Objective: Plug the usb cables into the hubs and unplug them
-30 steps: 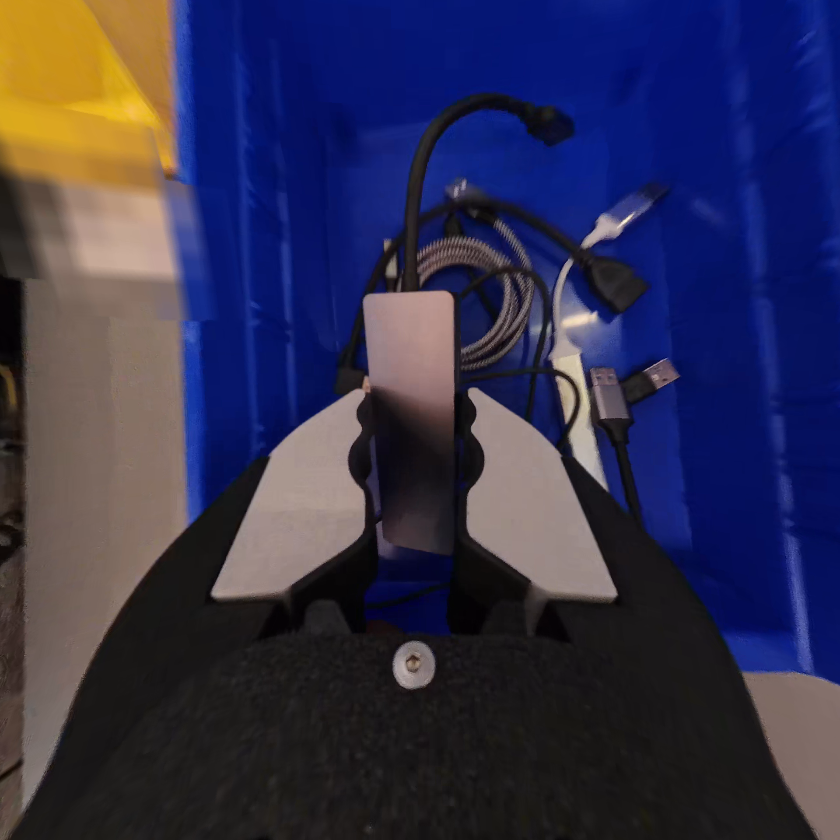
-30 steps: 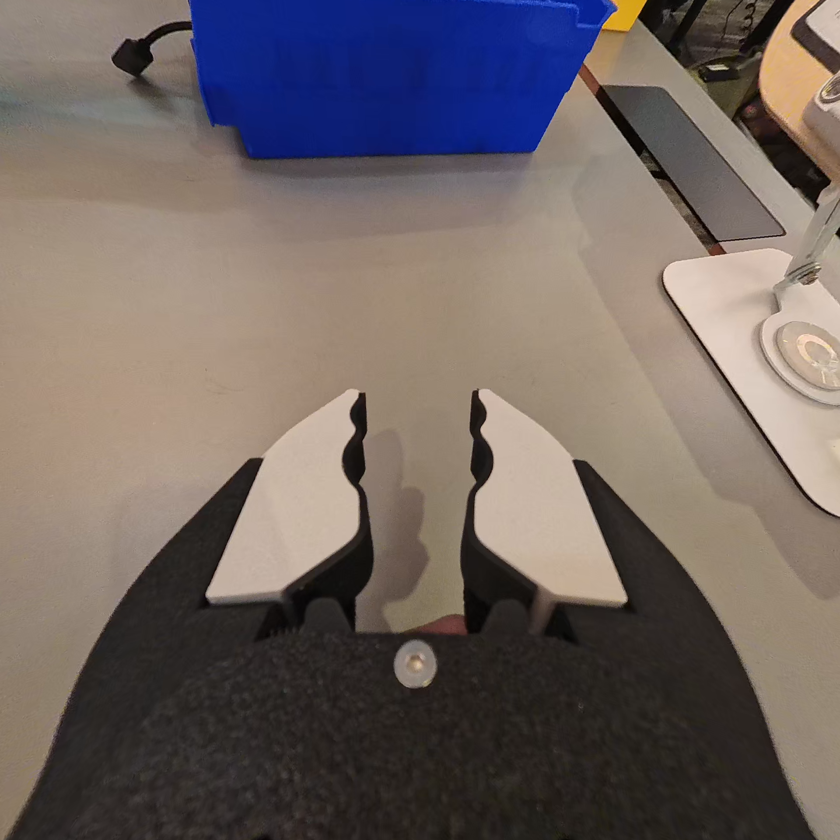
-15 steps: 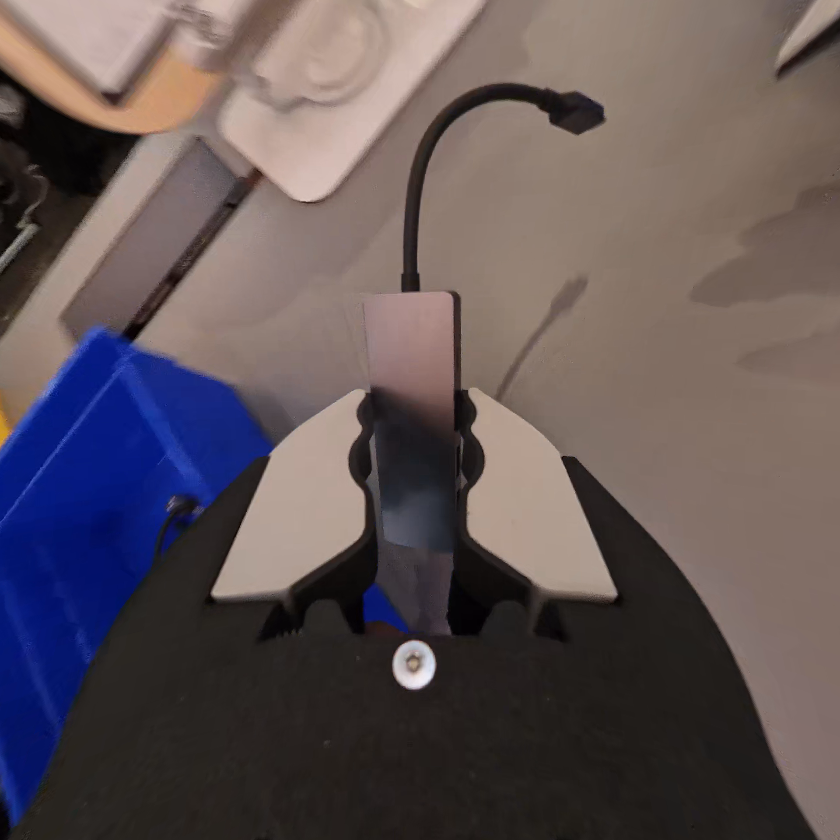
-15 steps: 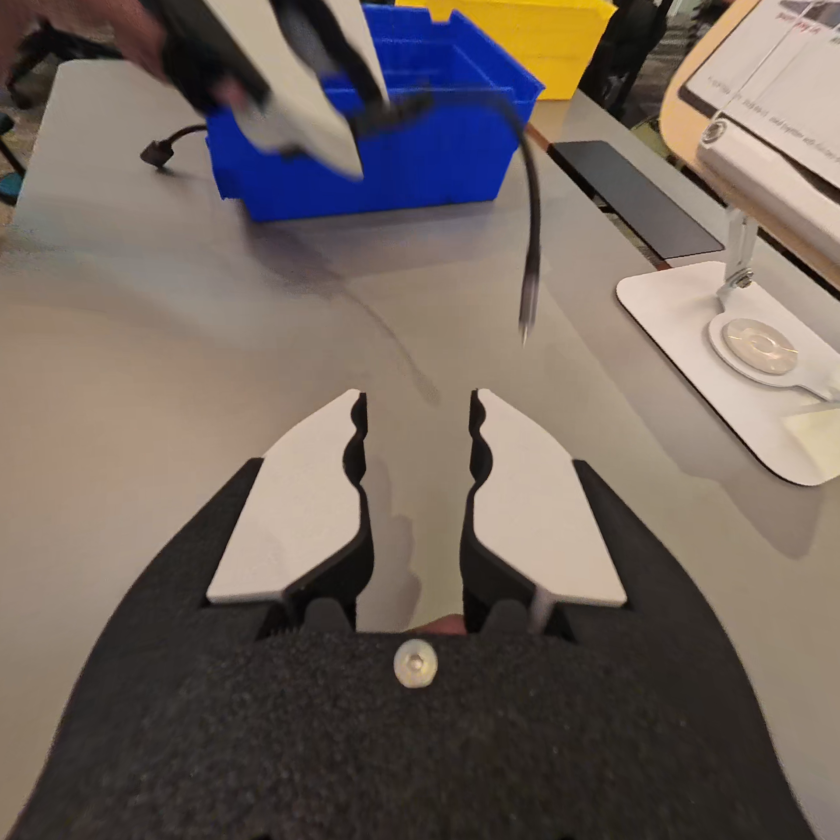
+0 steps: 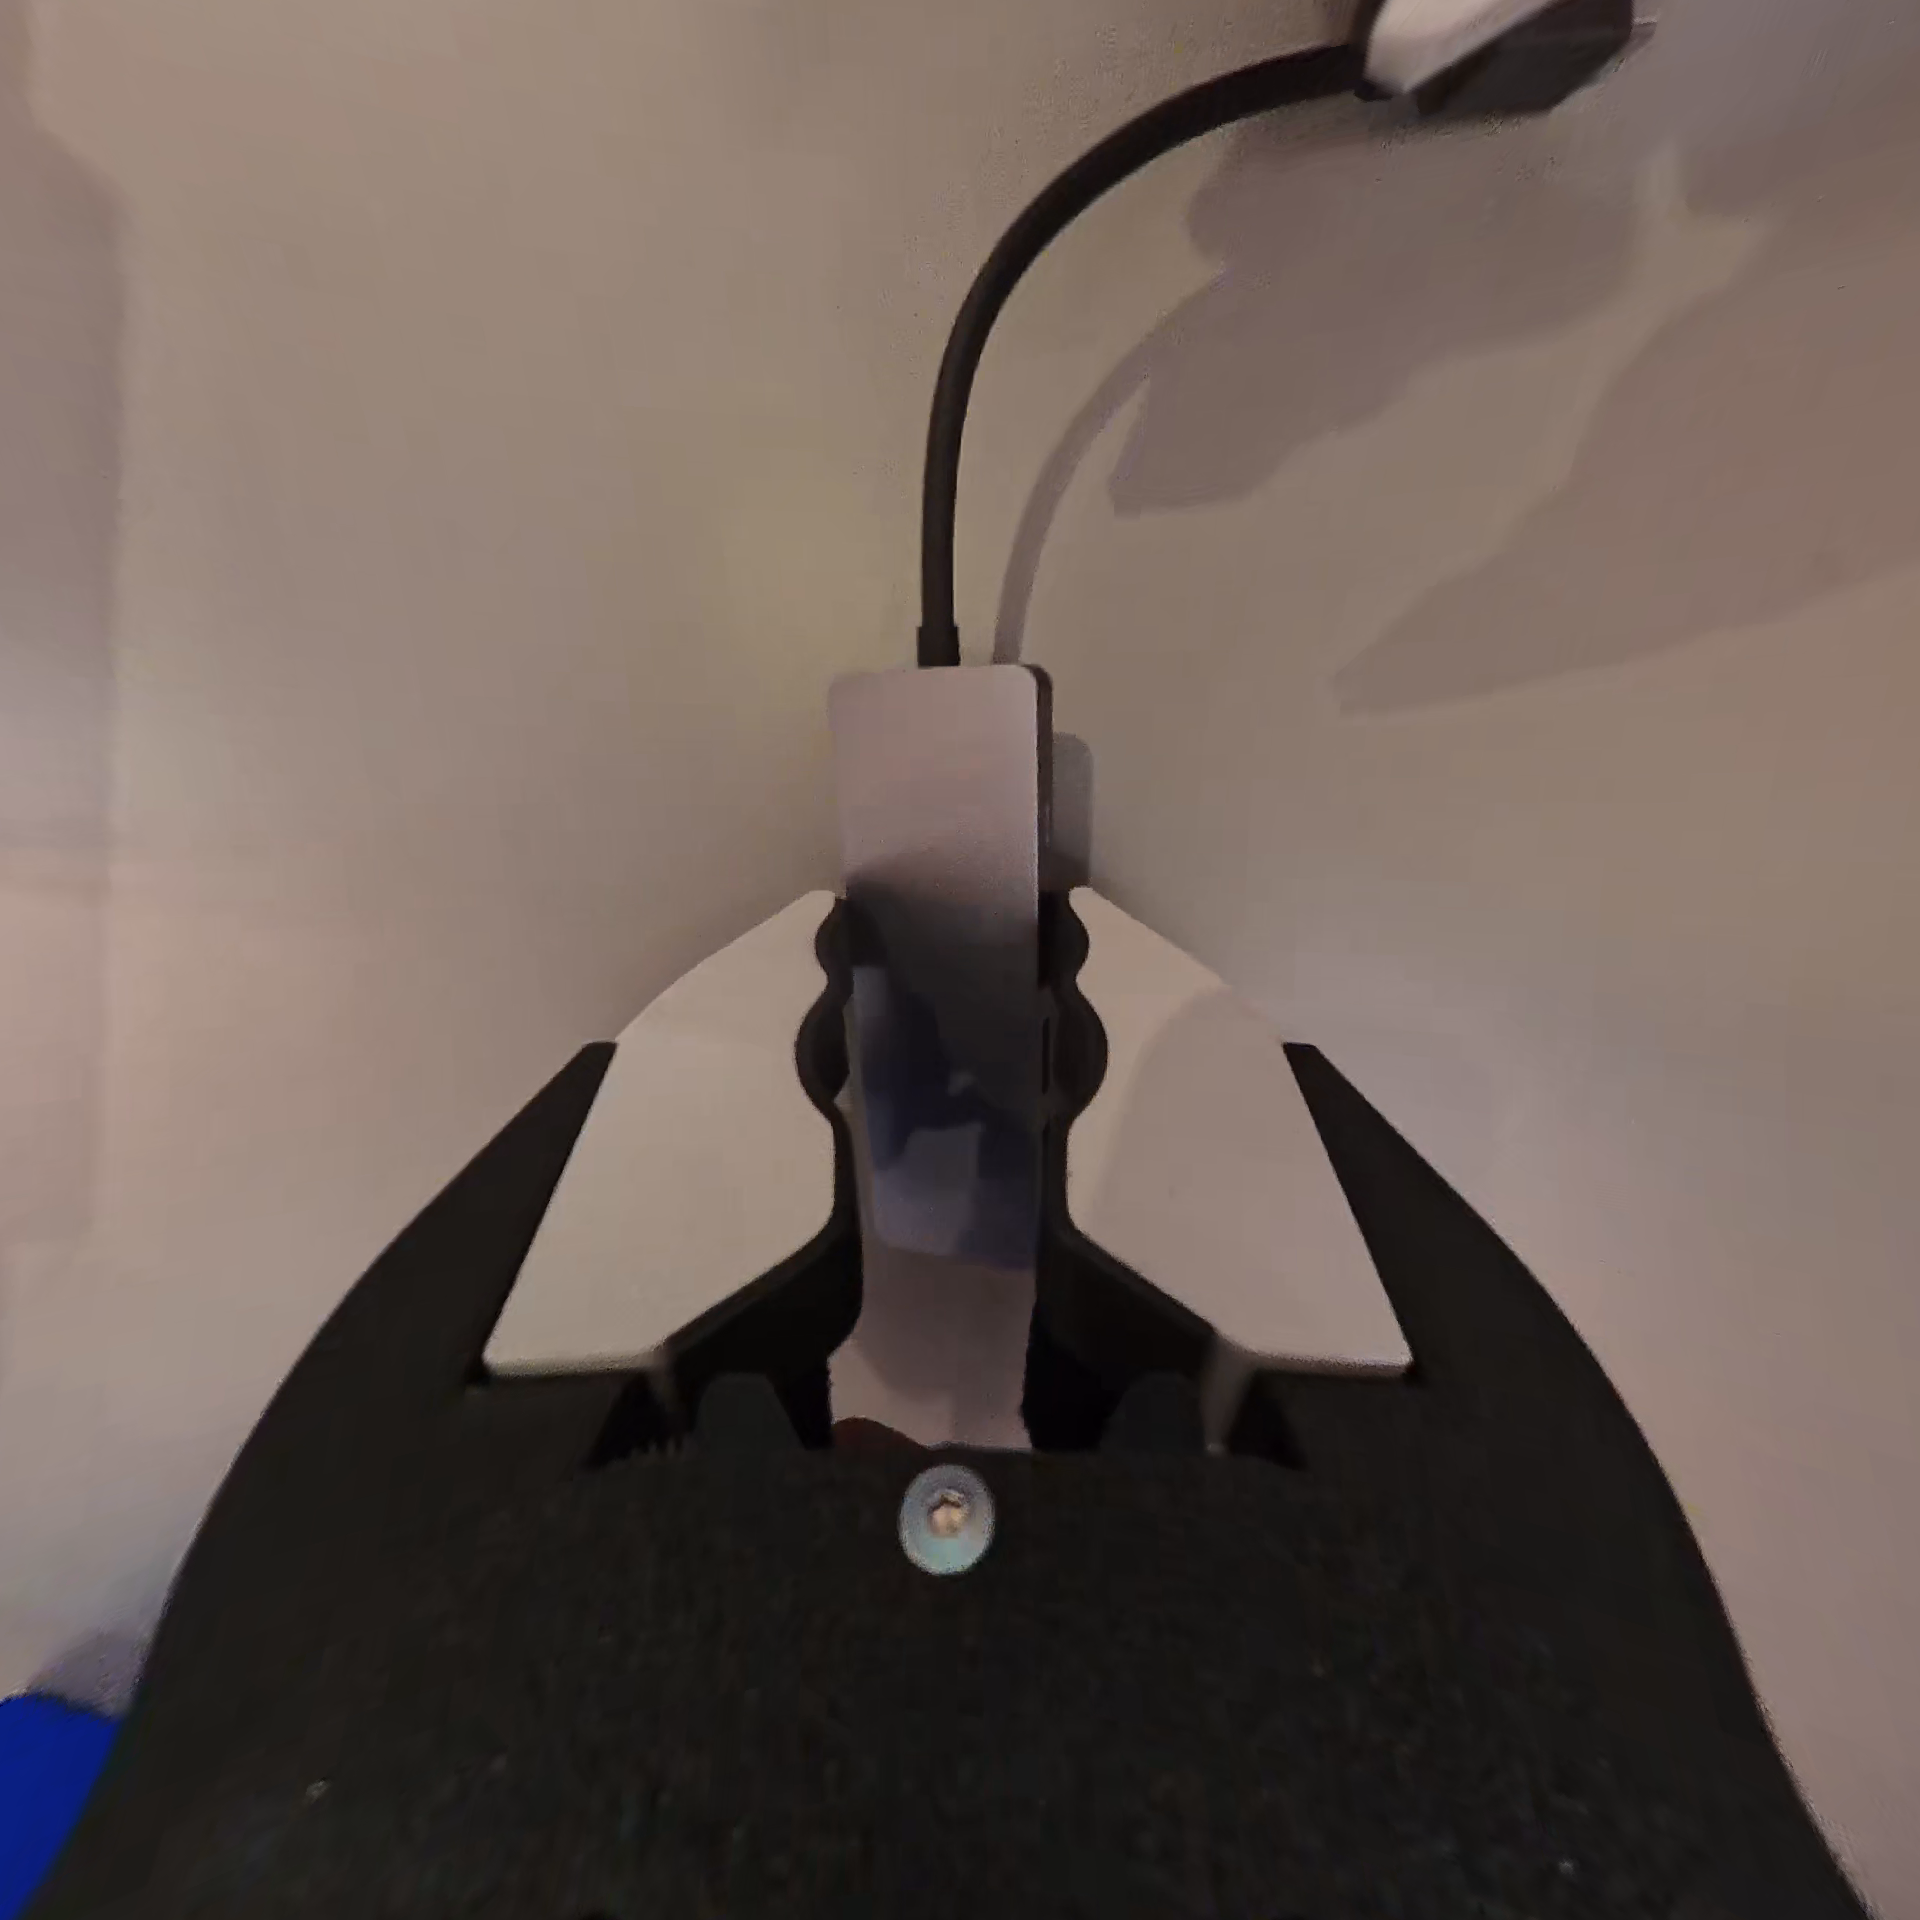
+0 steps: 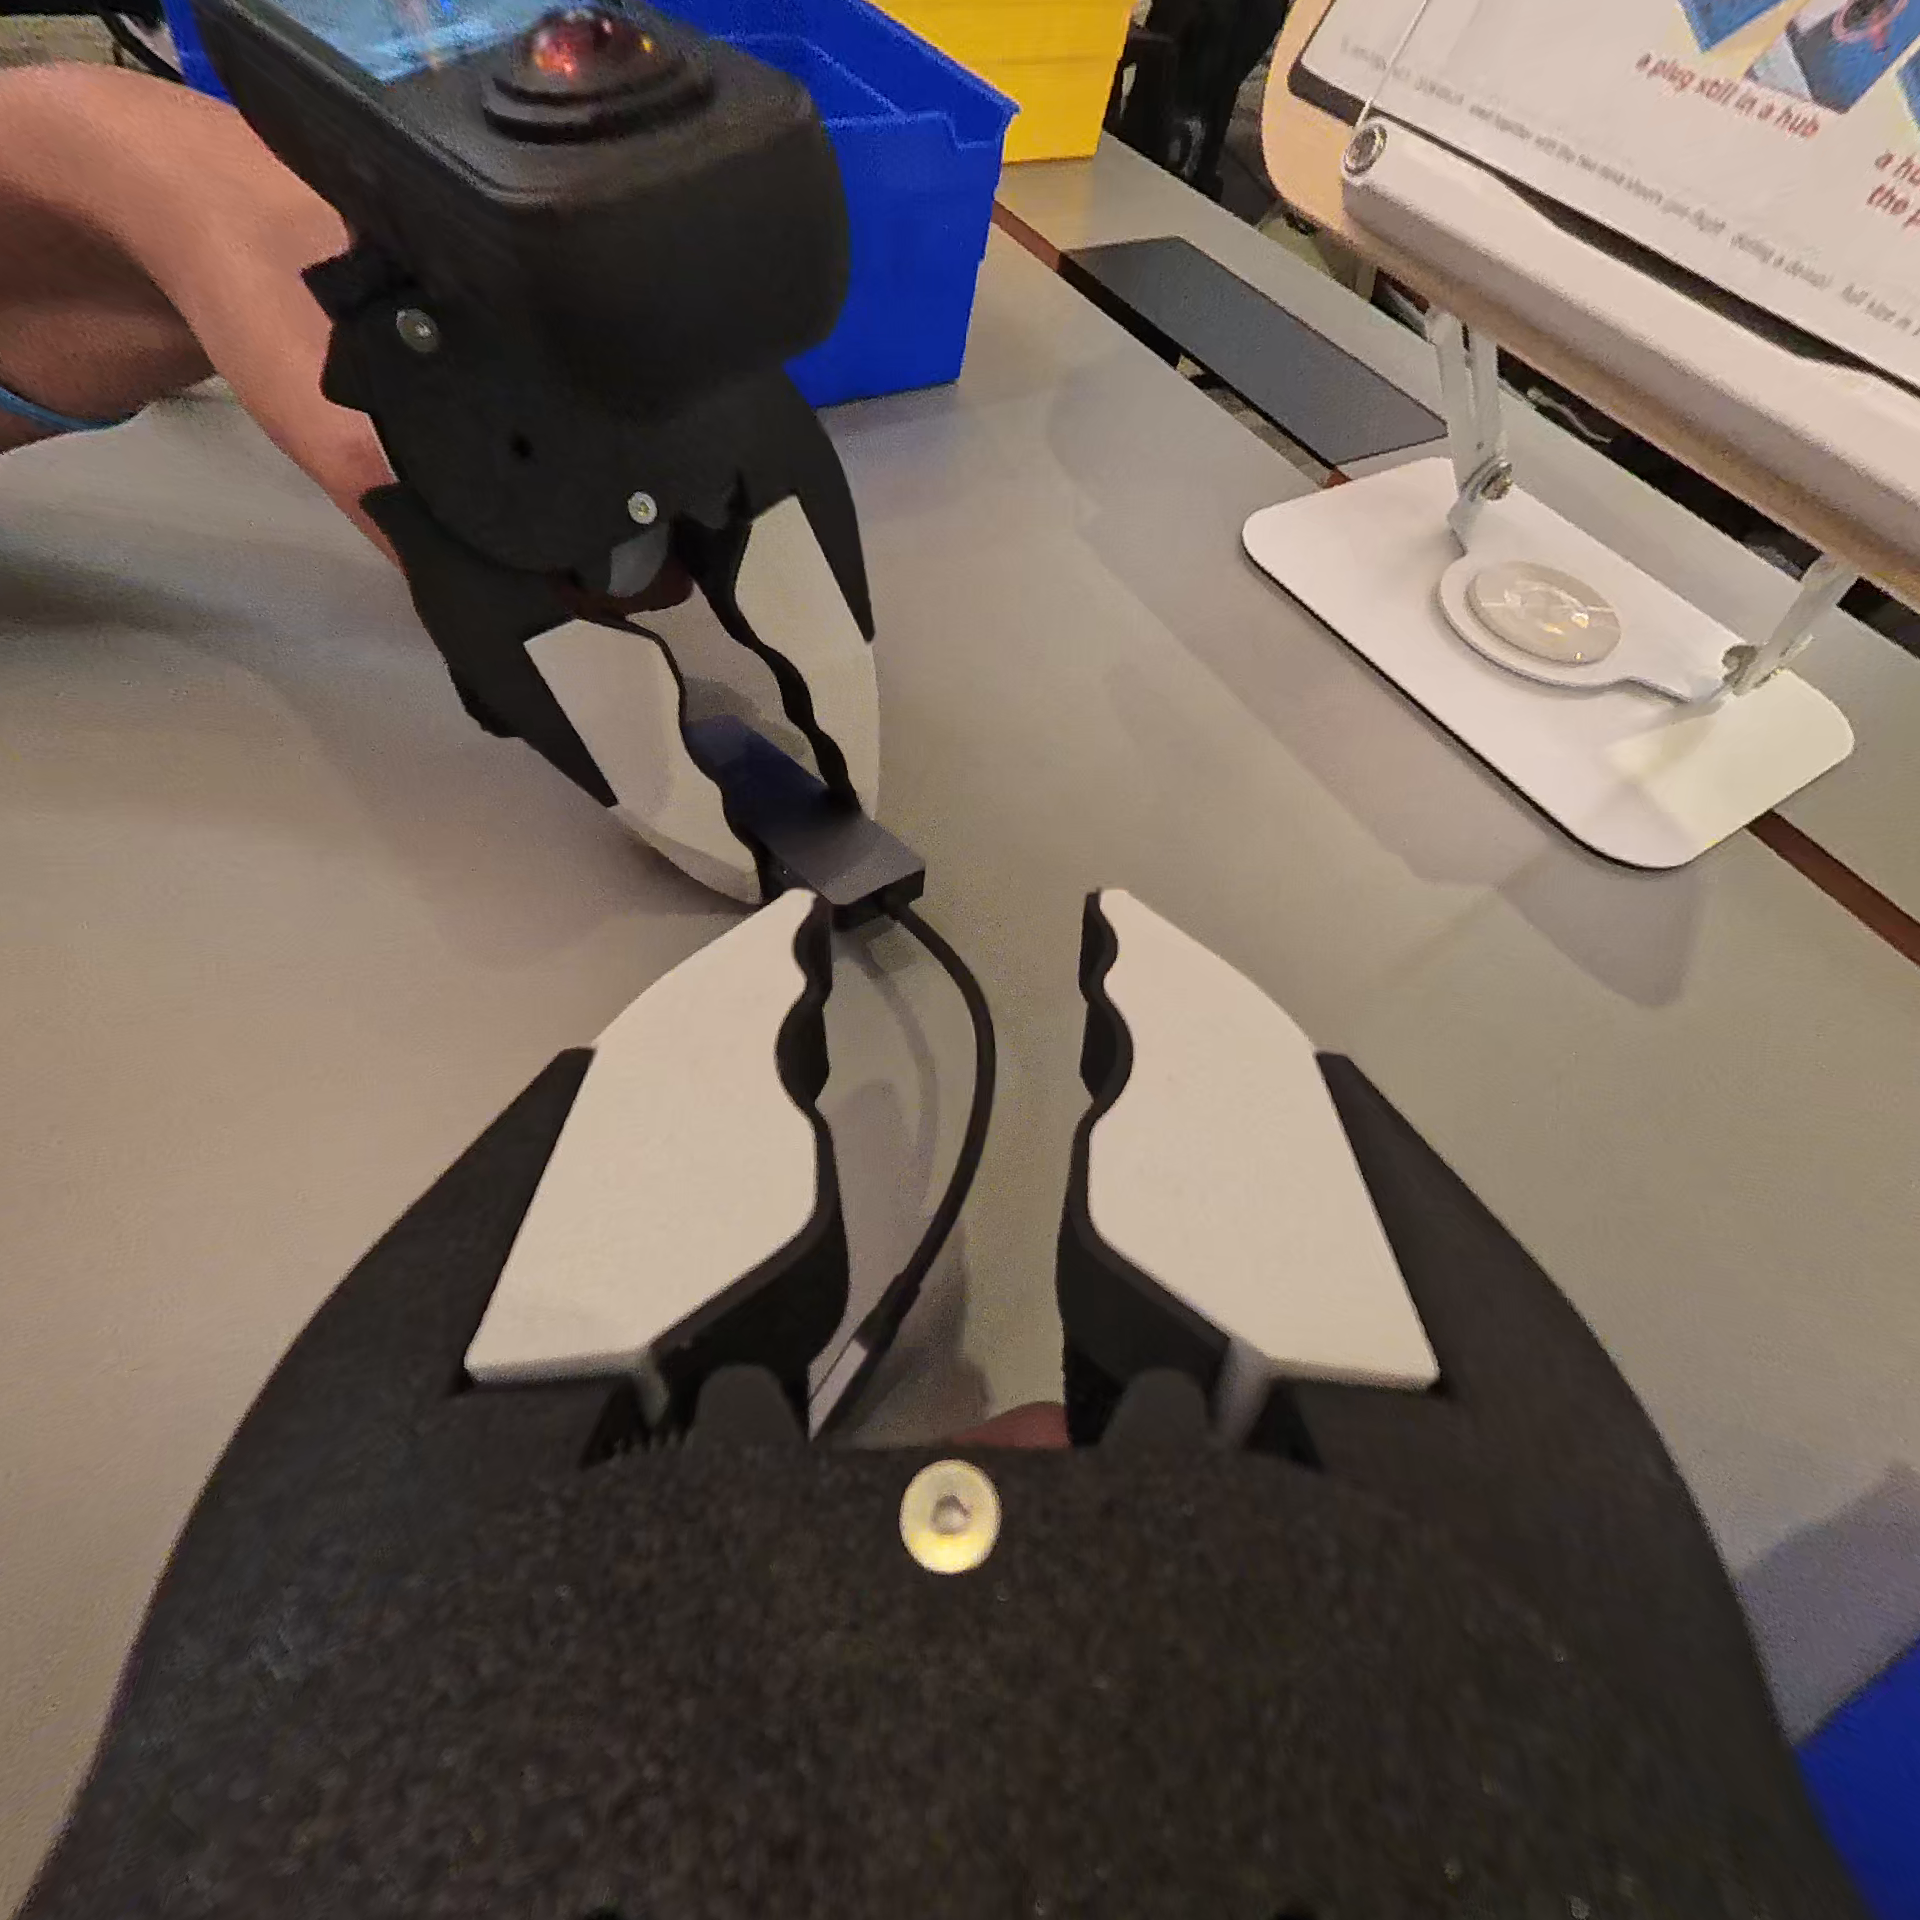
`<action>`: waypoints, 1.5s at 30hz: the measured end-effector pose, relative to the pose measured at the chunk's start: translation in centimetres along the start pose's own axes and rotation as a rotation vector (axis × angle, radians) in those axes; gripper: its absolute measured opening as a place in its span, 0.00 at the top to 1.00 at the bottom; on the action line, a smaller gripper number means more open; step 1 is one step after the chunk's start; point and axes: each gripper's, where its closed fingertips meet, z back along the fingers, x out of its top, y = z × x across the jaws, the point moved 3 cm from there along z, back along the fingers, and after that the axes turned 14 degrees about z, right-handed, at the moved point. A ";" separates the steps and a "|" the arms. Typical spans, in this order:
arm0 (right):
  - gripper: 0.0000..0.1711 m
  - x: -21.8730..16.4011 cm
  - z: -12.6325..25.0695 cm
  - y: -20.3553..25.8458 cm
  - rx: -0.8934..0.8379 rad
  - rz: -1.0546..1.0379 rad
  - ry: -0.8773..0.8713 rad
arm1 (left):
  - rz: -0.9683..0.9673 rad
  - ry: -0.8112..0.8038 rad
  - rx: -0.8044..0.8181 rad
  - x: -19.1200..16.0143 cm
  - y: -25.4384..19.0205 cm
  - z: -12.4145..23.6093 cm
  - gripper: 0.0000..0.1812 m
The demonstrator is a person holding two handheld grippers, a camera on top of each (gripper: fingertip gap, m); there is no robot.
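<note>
My left gripper (image 5: 940, 904) is shut on a flat grey USB hub (image 5: 940, 821), held low against the grey table (image 5: 416, 520). The hub's black cable (image 5: 956, 416) curves up to its plug (image 5: 1486, 42) at the top right. In the right wrist view the left gripper (image 6: 790, 842) presses the hub (image 6: 852, 857) down on the table in front of me. My right gripper (image 6: 951, 914) is open and empty, just behind the hub. The hub's cable (image 6: 961, 1122) runs between my right fingers without being held.
A blue bin (image 6: 904, 187) and a yellow bin (image 6: 1049, 73) stand at the table's back. A white stand base (image 6: 1558, 665) with a tilted board sits at the right. A dark panel (image 6: 1247, 343) is set in the table near it. A hand (image 6: 135, 260) holds the left gripper. Left tips to right tips: about 11 cm.
My left gripper carried the hub out of the blue bin, across the table and down onto its surface in front of my right gripper. My right gripper stayed open.
</note>
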 end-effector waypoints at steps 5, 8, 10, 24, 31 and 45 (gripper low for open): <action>0.73 -0.4 -0.3 0.0 0.008 -0.009 0.013 | -0.020 -0.027 -0.025 0.4 -0.5 -0.2 0.77; 0.73 -0.4 -0.4 0.1 0.016 -0.011 0.011 | 0.007 -0.117 -0.001 0.0 -0.4 1.4 0.71; 0.72 -0.5 -0.4 0.2 0.021 -0.009 0.013 | 0.059 -0.234 -0.013 -0.6 -0.8 3.7 0.69; 0.63 -0.5 -1.6 1.7 0.137 0.047 0.061 | 0.645 -0.880 0.227 -10.2 -2.0 12.7 0.71; 0.62 -1.3 -5.9 1.9 0.304 0.235 0.276 | 0.634 -0.870 0.237 -10.5 -1.9 11.9 0.73; 0.66 -1.8 -5.1 2.8 0.234 0.211 0.194 | 0.578 -0.826 0.291 -10.4 -2.3 11.1 0.74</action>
